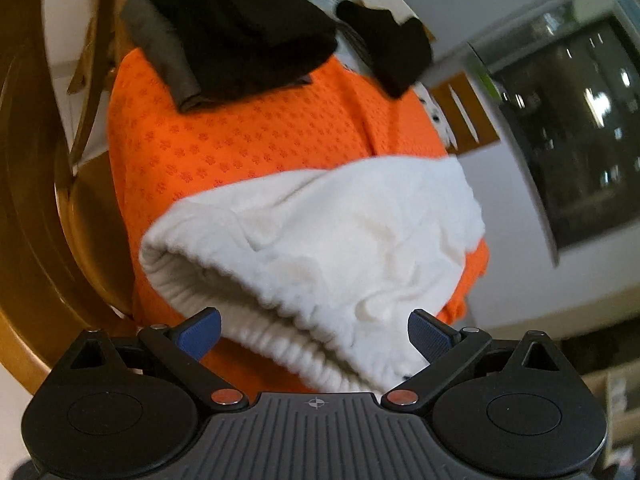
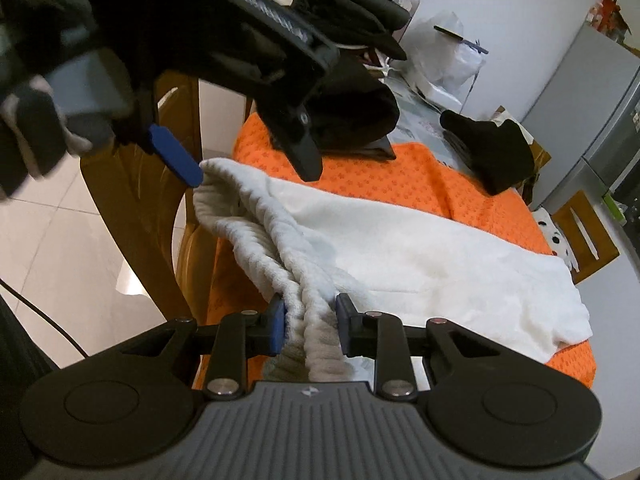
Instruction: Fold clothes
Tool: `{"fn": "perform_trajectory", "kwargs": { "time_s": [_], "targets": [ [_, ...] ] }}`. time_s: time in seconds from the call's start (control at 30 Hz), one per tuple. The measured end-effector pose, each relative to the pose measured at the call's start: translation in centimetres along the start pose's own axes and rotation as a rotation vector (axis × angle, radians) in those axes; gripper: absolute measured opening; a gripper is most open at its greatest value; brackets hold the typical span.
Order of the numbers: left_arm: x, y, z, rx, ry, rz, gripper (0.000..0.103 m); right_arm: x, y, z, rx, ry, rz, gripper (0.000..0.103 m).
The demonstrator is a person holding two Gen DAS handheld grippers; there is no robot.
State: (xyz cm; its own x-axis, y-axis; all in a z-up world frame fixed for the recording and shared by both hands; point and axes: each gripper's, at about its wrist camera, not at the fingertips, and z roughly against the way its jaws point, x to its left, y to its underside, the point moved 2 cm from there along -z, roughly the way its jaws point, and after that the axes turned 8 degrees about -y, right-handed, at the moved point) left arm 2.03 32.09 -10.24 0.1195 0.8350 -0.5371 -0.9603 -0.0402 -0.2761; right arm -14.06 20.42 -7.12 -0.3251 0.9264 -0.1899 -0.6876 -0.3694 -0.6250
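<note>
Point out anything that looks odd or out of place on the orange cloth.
Nothing is damaged or spilled. The white garment lies rumpled, its ribbed hem bunched where the right gripper pinches it. The left gripper is open over the hem's other end. Dark clothes sit piled at the cloth's far edge.

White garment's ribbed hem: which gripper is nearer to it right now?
Right. The right gripper is shut on the ribbed hem of the white garment. The left gripper is open, with the hem's far end between its fingers.
</note>
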Motion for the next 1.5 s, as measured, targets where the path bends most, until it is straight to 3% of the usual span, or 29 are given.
{"fn": "perform_trajectory", "kwargs": {
  "time_s": [0.1, 0.27, 0.5, 0.7, 0.8, 0.87, 0.9, 0.93, 1.03, 1.3, 1.5],
  "targets": [
    [-0.8, 0.4, -0.6, -0.002, -0.027, 0.035, 0.099, -0.6, -0.2, 0.2, -0.013, -0.010, -0.009, 0.030],
    [-2.6, 1.0, -0.1, -0.090, -0.072, 0.004, 0.098, -1.7, -0.1, 1.0, -0.041, -0.028, -0.047, 0.030],
    [-1.9, 2.3, 0.5, -0.156, -0.059, 0.346, 0.098, -3.7, -0.1, 2.2, -0.079, -0.050, -0.067, 0.029],
    [-2.5, 3.2, -2.4, -0.150, -0.054, 0.536, 0.099, -5.4, 0.3, 3.4, -0.107, -0.080, -0.078, 0.029],
    [-1.7, 3.3, -4.1, -0.193, -0.057, 0.596, 0.099, -6.2, 0.8, 3.7, -0.108, -0.102, -0.056, 0.028],
    [-1.1, 2.9, -5.0, -0.231, -0.074, 0.597, 0.096, -7.0, 1.1, 3.7, -0.115, -0.141, -0.062, 0.028],
    [-0.9, 2.6, -5.1, -0.264, -0.096, 0.573, 0.086, -7.4, 1.2, 3.7, -0.120, -0.162, -0.068, 0.028],
    [-0.8, 2.3, -5.2, -0.297, -0.115, 0.549, 0.069, -7.7, 1.3, 3.7, -0.125, -0.181, -0.071, 0.028],
    [-1.2, 1.7, -4.7, -0.372, -0.132, 0.472, 0.045, -8.4, 1.6, 3.9, -0.138, -0.231, -0.072, 0.028],
    [-10.4, -1.9, -2.7, -0.540, -0.209, 0.182, 0.036, -17.0, 1.5, 4.7, -0.204, -0.295, -0.206, 0.027],
    [-19.4, -4.9, -4.8, -0.601, -0.224, 0.132, 0.036, -23.7, 1.4, 5.4, -0.253, -0.341, -0.312, 0.027]
  ]
}}
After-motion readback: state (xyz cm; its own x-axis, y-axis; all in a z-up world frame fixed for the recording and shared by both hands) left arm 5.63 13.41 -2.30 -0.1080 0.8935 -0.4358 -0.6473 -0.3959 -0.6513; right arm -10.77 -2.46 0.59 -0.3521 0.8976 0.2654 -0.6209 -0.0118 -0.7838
